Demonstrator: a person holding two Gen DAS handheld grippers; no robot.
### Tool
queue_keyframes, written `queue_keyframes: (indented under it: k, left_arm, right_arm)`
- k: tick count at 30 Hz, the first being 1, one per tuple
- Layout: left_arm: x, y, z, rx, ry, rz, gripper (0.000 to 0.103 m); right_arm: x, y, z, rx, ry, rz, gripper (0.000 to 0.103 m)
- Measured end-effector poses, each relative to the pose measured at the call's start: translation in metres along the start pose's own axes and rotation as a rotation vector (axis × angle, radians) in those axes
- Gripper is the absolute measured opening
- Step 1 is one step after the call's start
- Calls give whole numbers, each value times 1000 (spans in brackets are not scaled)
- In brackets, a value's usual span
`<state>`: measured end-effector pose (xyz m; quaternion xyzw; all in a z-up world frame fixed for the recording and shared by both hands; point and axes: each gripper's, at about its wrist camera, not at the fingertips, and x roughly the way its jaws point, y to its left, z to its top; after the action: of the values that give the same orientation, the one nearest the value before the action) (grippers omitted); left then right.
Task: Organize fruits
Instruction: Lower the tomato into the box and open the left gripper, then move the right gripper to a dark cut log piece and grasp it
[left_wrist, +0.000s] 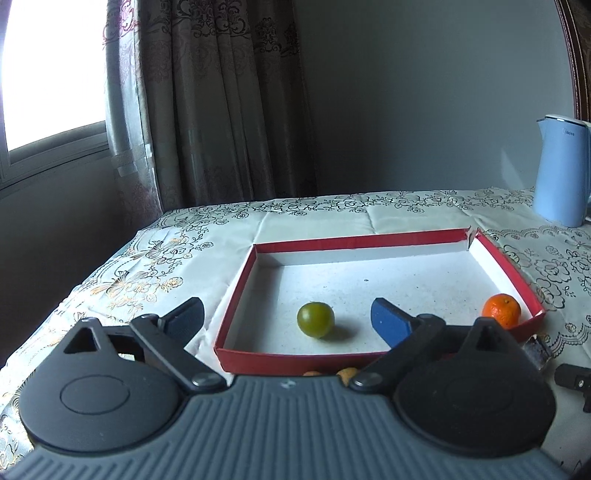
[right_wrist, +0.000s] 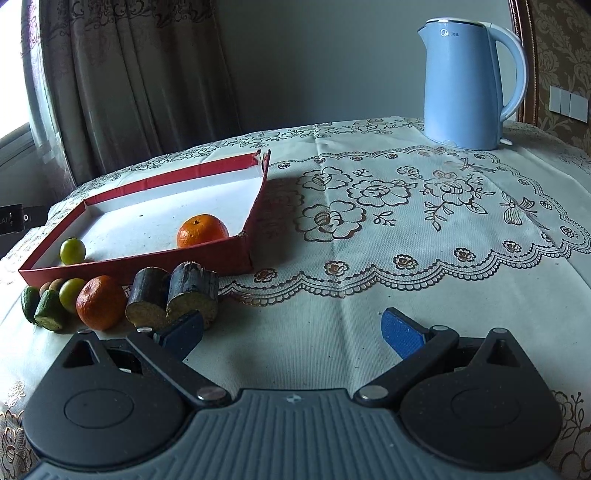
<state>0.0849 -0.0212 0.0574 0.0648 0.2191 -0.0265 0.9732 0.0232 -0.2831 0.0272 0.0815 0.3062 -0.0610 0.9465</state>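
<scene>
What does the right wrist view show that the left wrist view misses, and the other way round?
Only the left wrist view: the window and the open left claw over the tray.

Only the right wrist view: the fruit row in front of the tray, with a second orange, green fruits and two dark cut pieces, plus the open right claw.

Both: red tray, green fruit and orange inside it, blue kettle.

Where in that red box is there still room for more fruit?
Most of the red box floor is bare: the whole far half, and the stretch between the green fruit and the orange. The crowded spot is outside, along its near wall, where the remaining fruit lines up.
</scene>
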Motion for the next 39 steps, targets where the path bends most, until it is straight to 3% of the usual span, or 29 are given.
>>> queue_keyframes:
  k: [5, 8, 13, 16, 20, 22, 29, 36, 39]
  left_arm:
    - [-30, 32, -41, -71, 55, -3, 103]
    - [-38, 47, -63, -94, 80, 7, 103]
    - [-33, 58, -86, -116, 139, 20, 103]
    - [-37, 63, -87, -144, 111, 5, 103]
    - [-38, 60, -89, -123, 121, -28, 103]
    - [-37, 59, -89, -120, 124, -35, 103]
    - [-32, 67, -90, -166, 155, -68, 103]
    - [-29, 69, -91, -183, 174, -76, 103]
    - [-29, 69, -91, -183, 178, -75, 103]
  right_arm:
    - [-11, -10, -2, 71, -86, 88, 103]
    - [-10, -4, 1, 43, -88, 106, 103]
    - [-7, 23, 5, -83, -125, 61, 103]
    - [-2, 39, 8, -161, -118, 31, 103]
    - [1, 45, 11, -167, -121, -15, 102]
    - [6, 46, 12, -172, -92, -34, 95]
    - [13, 56, 12, -198, -63, -16, 85]
    - [24, 62, 10, -192, 12, 46, 54]
    - [25, 59, 11, -177, 21, 63, 51]
